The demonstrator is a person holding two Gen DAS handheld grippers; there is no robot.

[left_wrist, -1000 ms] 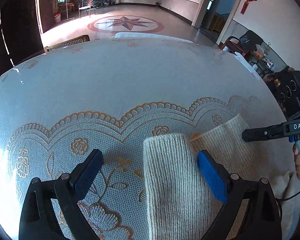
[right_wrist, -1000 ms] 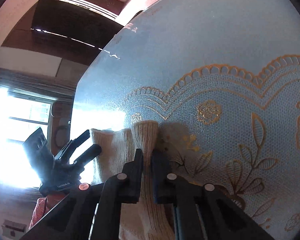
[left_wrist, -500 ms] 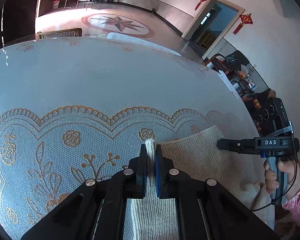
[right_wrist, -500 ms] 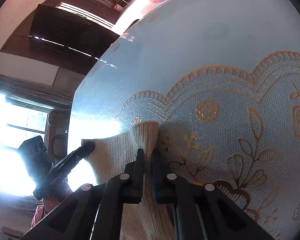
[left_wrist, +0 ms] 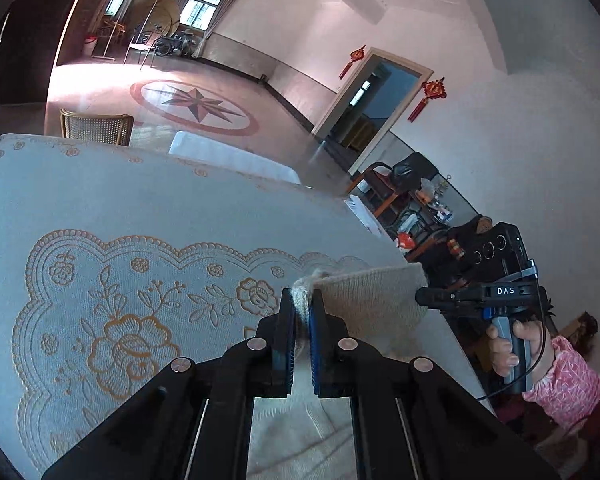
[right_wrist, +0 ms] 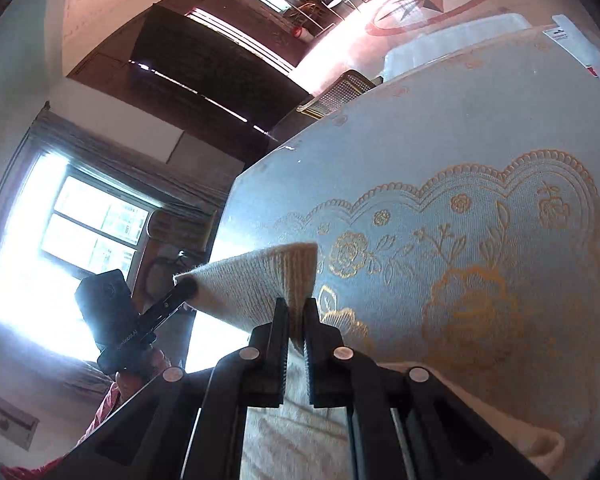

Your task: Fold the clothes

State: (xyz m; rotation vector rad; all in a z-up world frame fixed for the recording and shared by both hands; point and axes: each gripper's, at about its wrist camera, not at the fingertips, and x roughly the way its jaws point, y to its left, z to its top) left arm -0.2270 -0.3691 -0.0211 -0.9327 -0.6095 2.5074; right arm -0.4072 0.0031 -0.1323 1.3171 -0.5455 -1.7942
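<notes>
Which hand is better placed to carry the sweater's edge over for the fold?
Neither alone: the left gripper and right gripper each pinch one corner of the cream sweater, its ribbed hem stretched between them, so both should probably move together.

Cream ribbed-knit sweater (left_wrist: 374,300), hem edge lifted off the tabletop and stretched taut, pinched at two points; rest of the knit bunches on the tabletop's near edge (right_wrist: 296,436).

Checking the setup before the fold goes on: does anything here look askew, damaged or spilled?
Nothing stands out. The cream ribbed knit garment is pinched at its edge by the left tool and the right tool, stretched between them above the pale blue, gold-patterned tablecloth, which shows no spill or tear.
</notes>
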